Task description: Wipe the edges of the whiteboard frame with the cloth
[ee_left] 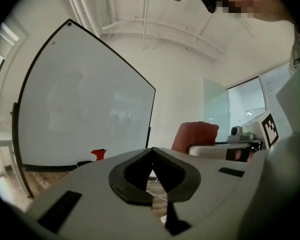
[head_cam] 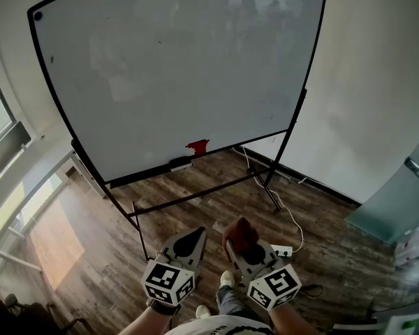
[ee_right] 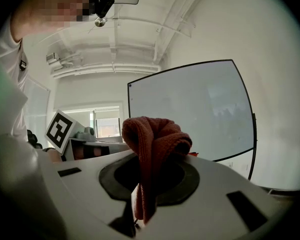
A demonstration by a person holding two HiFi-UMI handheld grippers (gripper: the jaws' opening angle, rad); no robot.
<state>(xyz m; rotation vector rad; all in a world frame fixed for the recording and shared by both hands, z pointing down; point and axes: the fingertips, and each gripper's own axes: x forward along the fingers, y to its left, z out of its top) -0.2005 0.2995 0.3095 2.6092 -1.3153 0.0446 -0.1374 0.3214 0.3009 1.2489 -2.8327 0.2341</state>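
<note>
Cloth (ee_right: 155, 136): red, bunched, pinched between the pressed jaws of the right gripper (ee_right: 142, 156); one fold stood above the tips, a tail hung below them. Held low in front of the person, well apart from the whiteboard (head_cam: 174, 68).

Left gripper (ee_left: 151, 150): jaws pressed together at the tips, nothing between them. Carried just beside the right gripper, roughly level with it.

Whiteboard: edged by a black frame (head_cam: 52, 96), upright on a black stand (head_cam: 195, 198); surface mostly bare, faintly smudged. On its tray (head_cam: 143, 175): a small red thing (head_cam: 197, 146) and a dark block (head_cam: 180, 163), near each other.

Beneath: wood floor (head_cam: 91, 243). White cable (head_cam: 293, 223) lay across it from the foot of the wall (head_cam: 363, 82) to a power strip (head_cam: 282, 250) near the right gripper.
</note>
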